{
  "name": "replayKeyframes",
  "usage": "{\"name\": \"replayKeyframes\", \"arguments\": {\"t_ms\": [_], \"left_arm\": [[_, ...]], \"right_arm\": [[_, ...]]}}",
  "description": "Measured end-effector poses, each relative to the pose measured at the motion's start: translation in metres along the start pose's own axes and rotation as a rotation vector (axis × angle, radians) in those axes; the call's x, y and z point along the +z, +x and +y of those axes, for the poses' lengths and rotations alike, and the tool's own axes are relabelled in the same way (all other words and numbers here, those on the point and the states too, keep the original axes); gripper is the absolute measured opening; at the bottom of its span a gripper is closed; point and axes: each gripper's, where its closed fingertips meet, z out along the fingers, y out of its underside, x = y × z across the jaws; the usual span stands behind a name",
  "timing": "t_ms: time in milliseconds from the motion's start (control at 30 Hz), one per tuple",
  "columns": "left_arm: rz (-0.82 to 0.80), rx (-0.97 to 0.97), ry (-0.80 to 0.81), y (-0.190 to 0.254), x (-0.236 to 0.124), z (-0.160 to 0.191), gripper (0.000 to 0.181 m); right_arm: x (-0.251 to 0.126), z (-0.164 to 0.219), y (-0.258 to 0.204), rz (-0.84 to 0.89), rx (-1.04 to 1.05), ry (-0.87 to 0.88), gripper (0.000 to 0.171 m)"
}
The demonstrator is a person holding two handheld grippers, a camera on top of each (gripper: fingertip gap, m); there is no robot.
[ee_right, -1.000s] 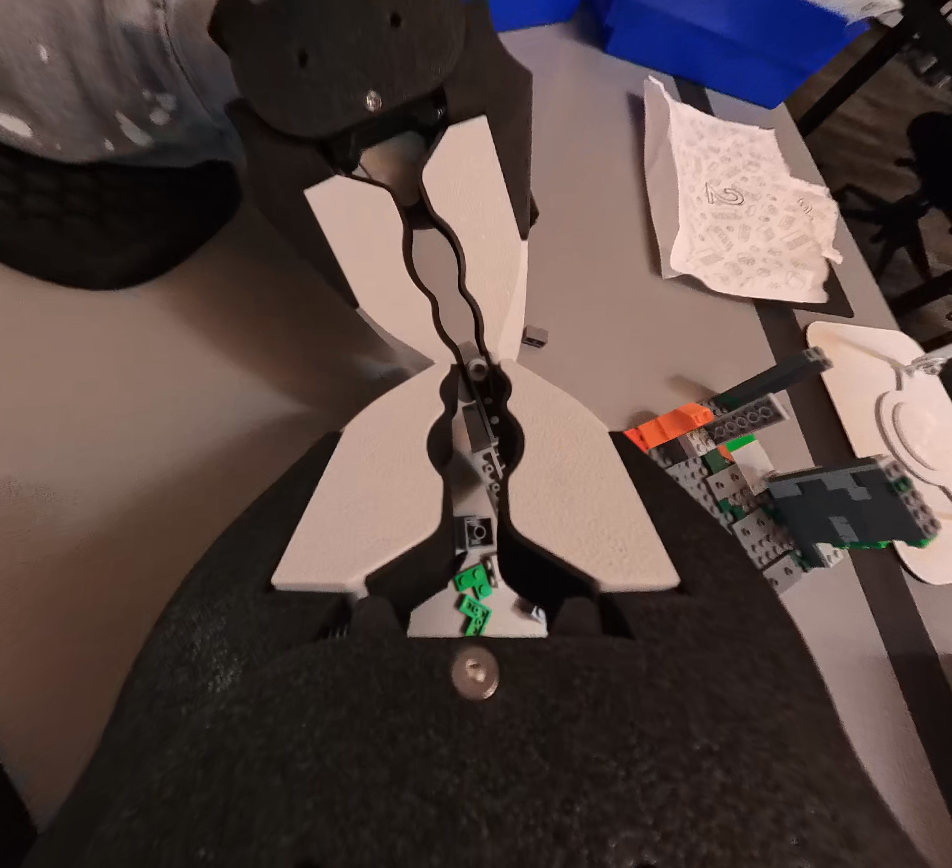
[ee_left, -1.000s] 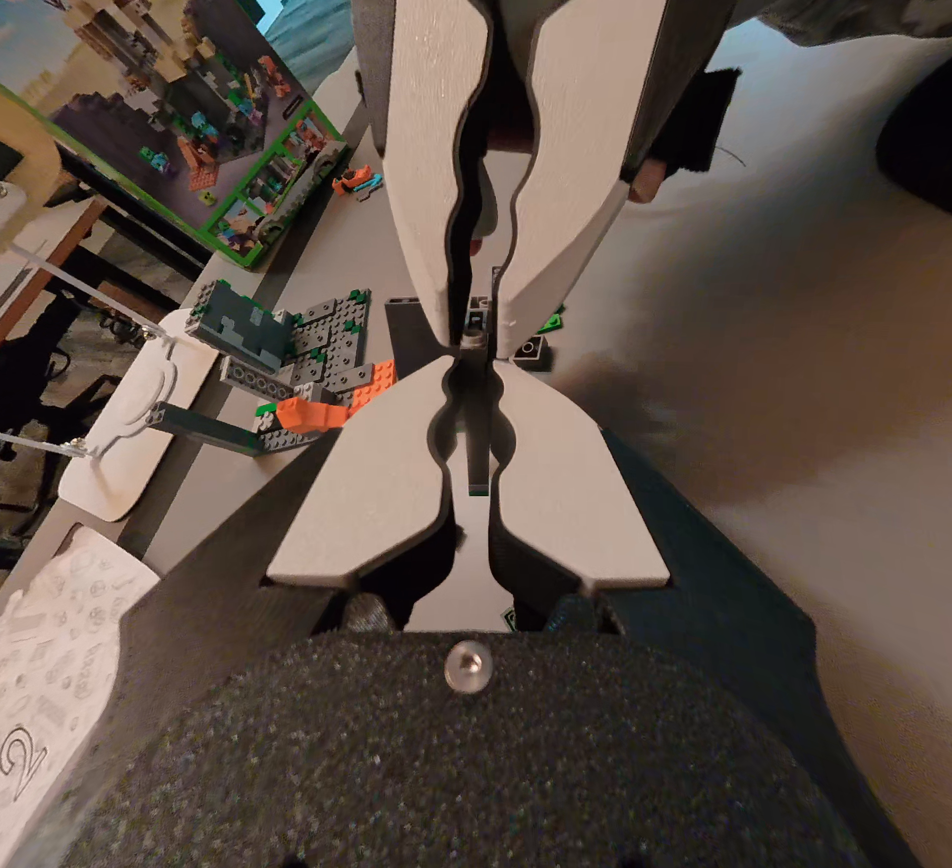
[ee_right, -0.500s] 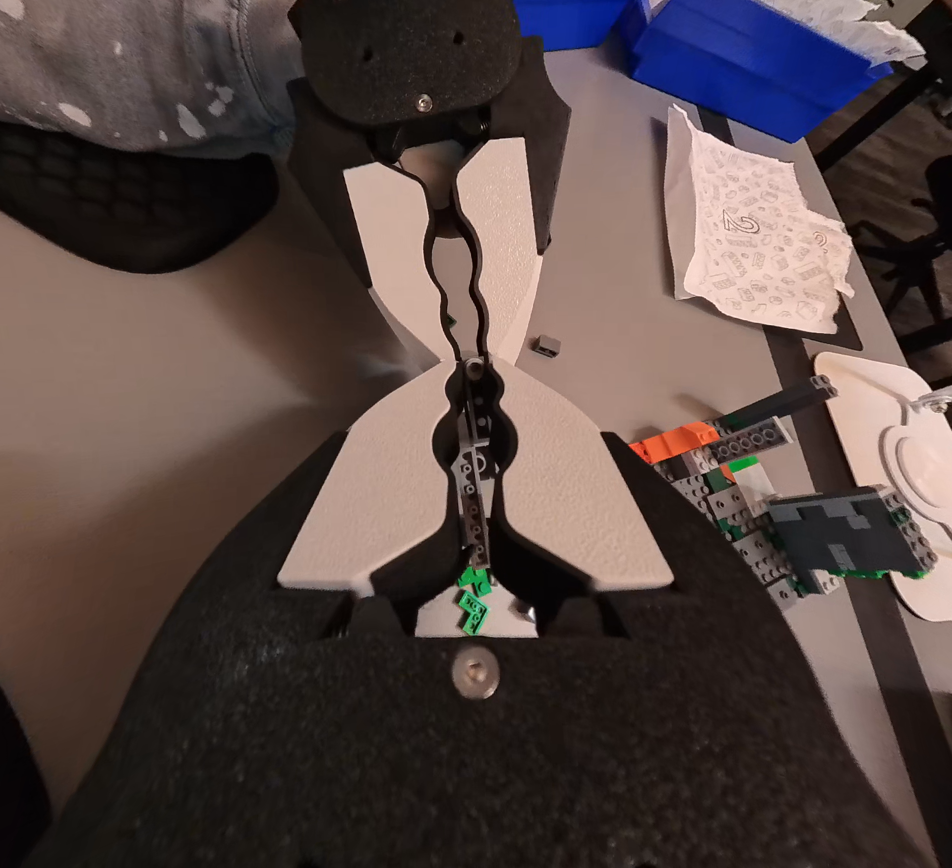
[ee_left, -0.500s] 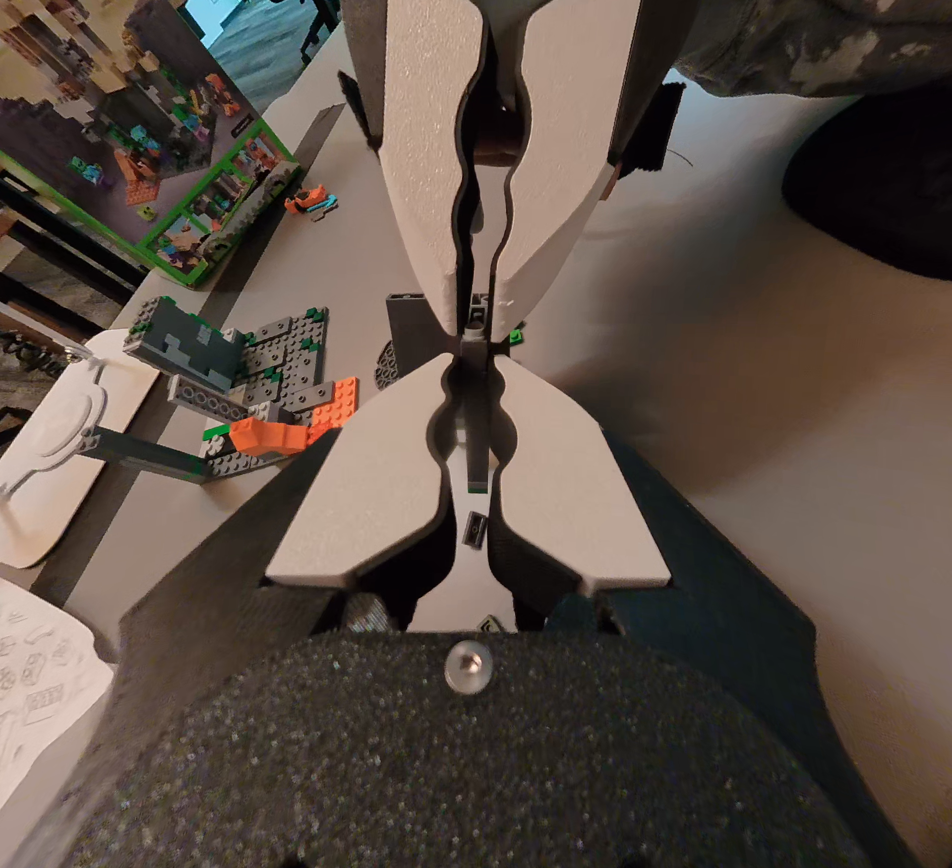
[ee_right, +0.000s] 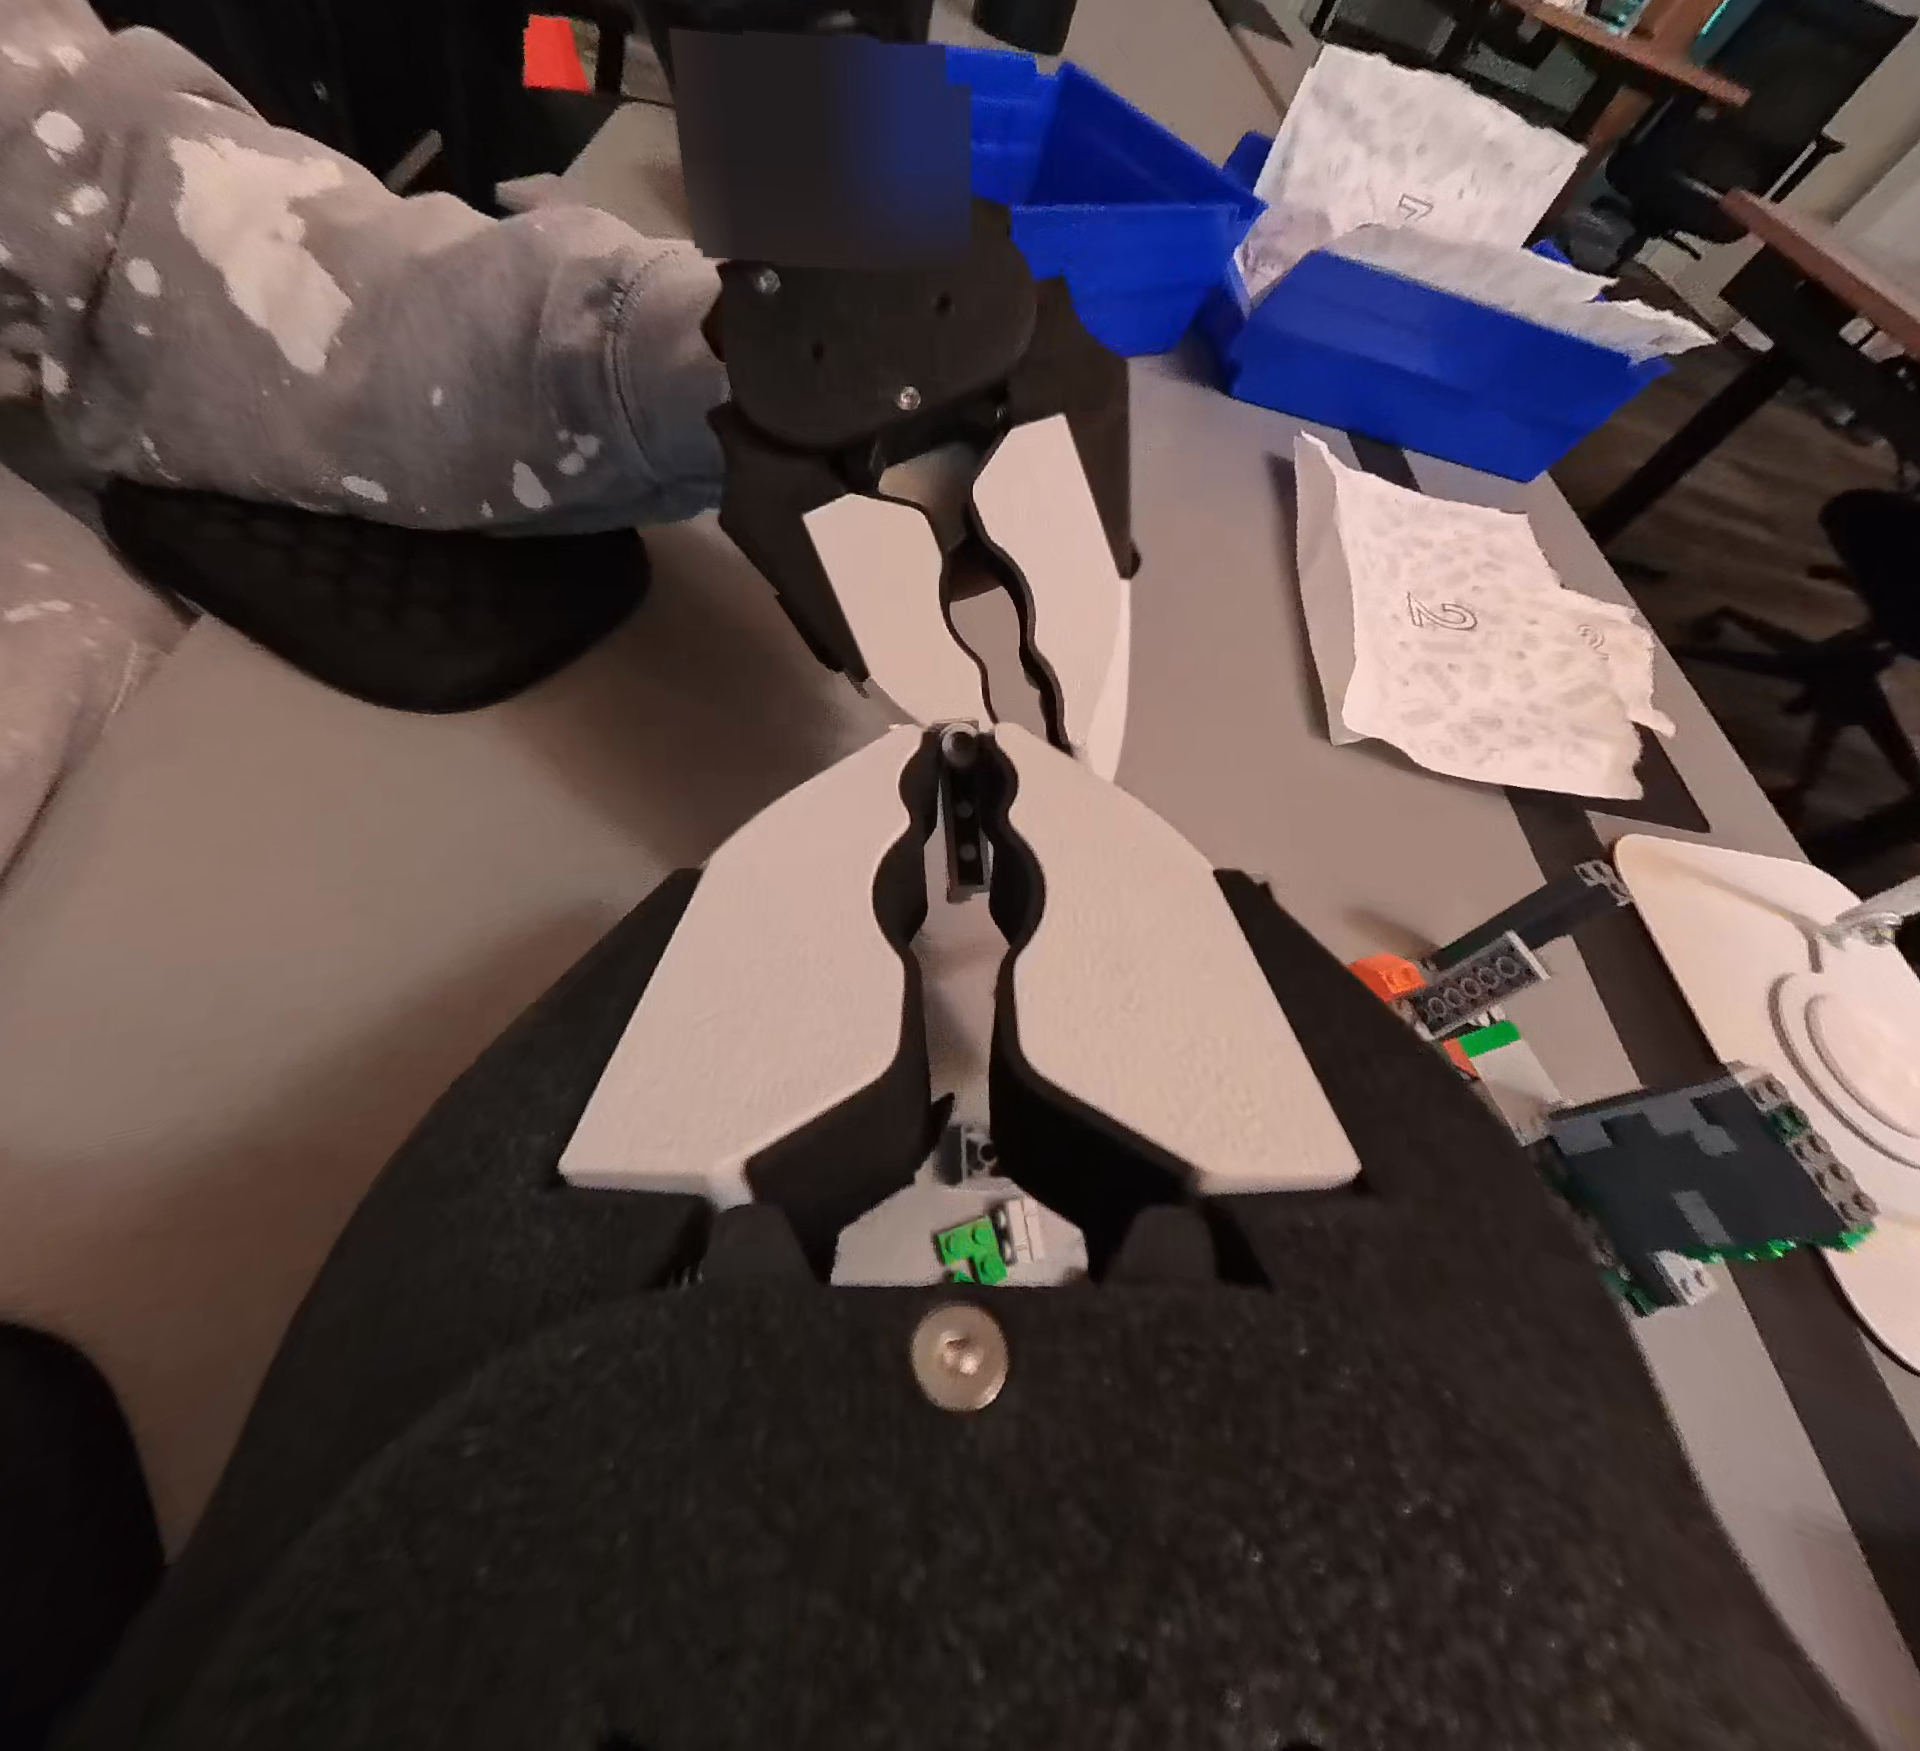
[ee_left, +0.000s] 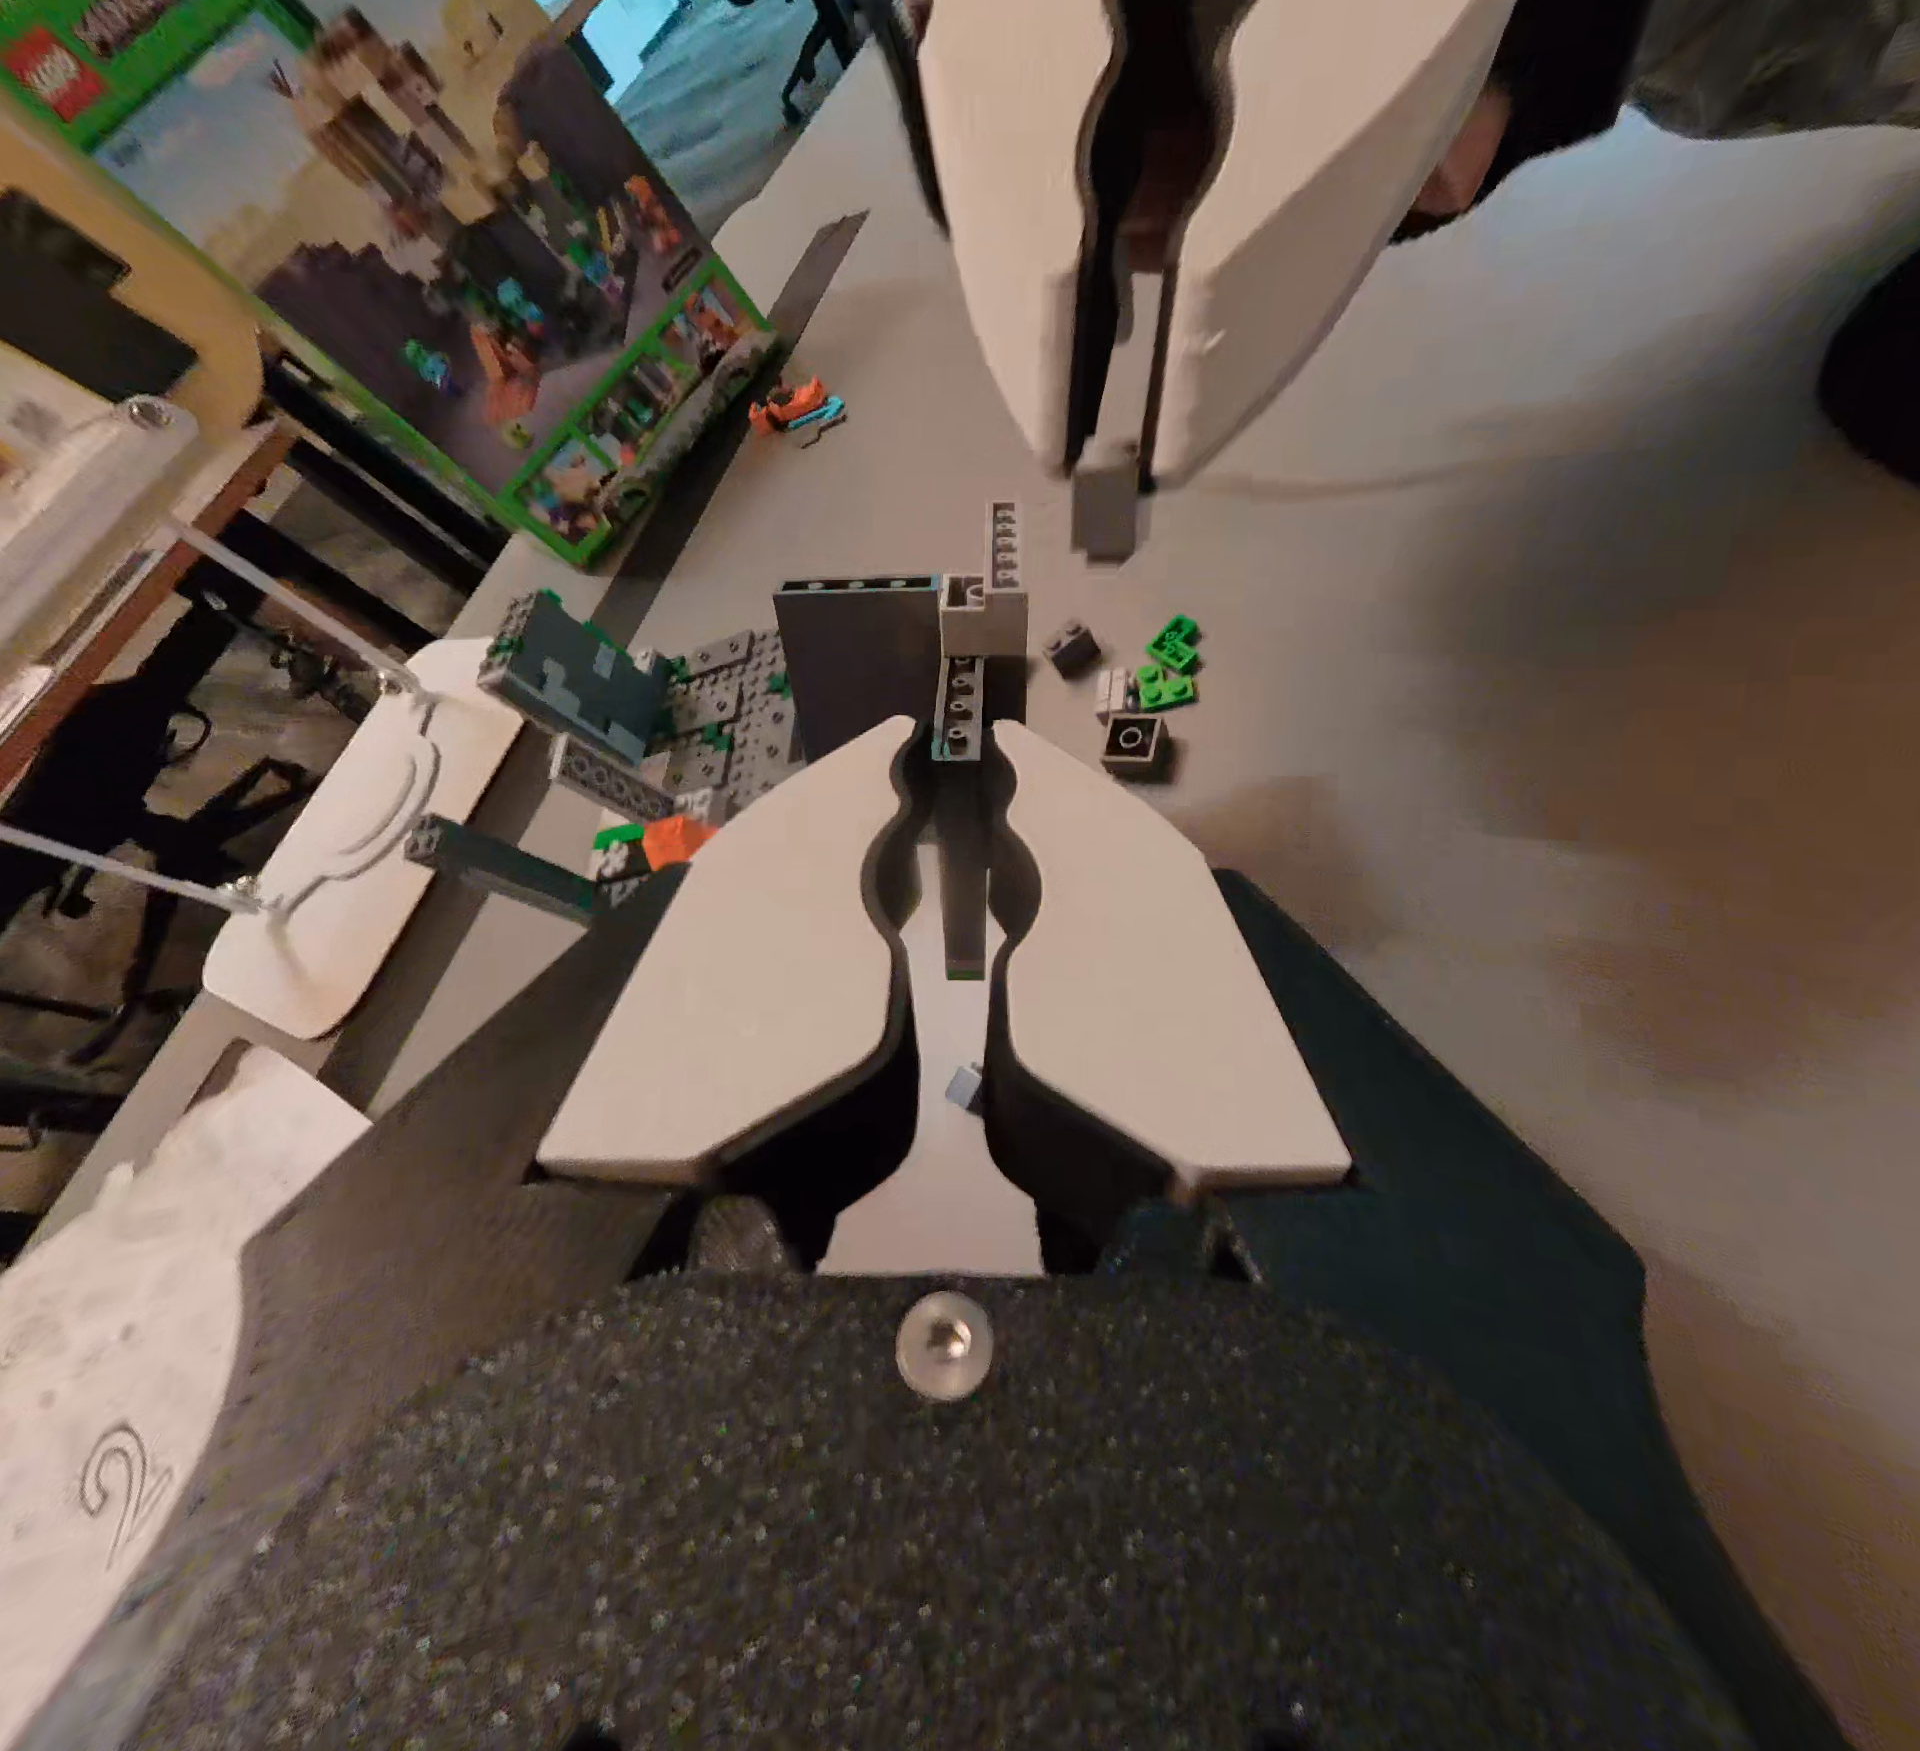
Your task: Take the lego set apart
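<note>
Grippers part, each clamped on a piece of the lego set

Left gripper (ee_left: 958,737) has its white fingers pressed onto a thin grey studded strip (ee_left: 961,714), which rises from the tips to a light grey angled piece (ee_left: 987,605) set against a dark panel (ee_left: 852,662). Right gripper (ee_left: 1110,467), seen higher up in the left wrist view, pinches a small grey brick (ee_left: 1105,512) at its tips, apart from the strip. In the right wrist view that same gripper (ee_right: 961,733) grips a narrow dark grey plate (ee_right: 966,844) running back between its fingers.

Loose pieces lie on the grey table (ee_left: 1455,610) below: green plates (ee_left: 1169,662), a small dark brick (ee_left: 1072,648) and a black square tile (ee_left: 1132,740). To the left sits the rest of the build (ee_left: 717,714), a grey studded base with a dark blue-grey wall block (ee_left: 577,673) and an orange piece (ee_left: 675,839). Behind it leans the set's box (ee_left: 468,267). Blue bins (ee_right: 1351,288) and a white paper bag (ee_right: 1475,652) show in the right wrist view, beside a grey speckled sleeve (ee_right: 312,351).
</note>
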Motion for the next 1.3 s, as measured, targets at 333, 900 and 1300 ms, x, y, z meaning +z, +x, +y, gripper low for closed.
{"name": "replayKeyframes", "arguments": {"t_ms": [333,900,1300], "left_arm": [[0.001,-0.190,0.050,-0.014,-0.007,0.014,0.008],[-0.160,-0.706,0.096,-0.086,-0.024,0.097,0.008],[-0.237,-0.346,-0.058,-0.077,-0.035,0.077,0.025]], "right_arm": [[-0.011,-0.008,0.000,-0.076,0.135,0.137,0.007],[-0.004,0.023,0.012,-0.055,0.261,0.067,0.007],[0.002,0.030,0.015,-0.044,0.282,0.056,0.008]]}}
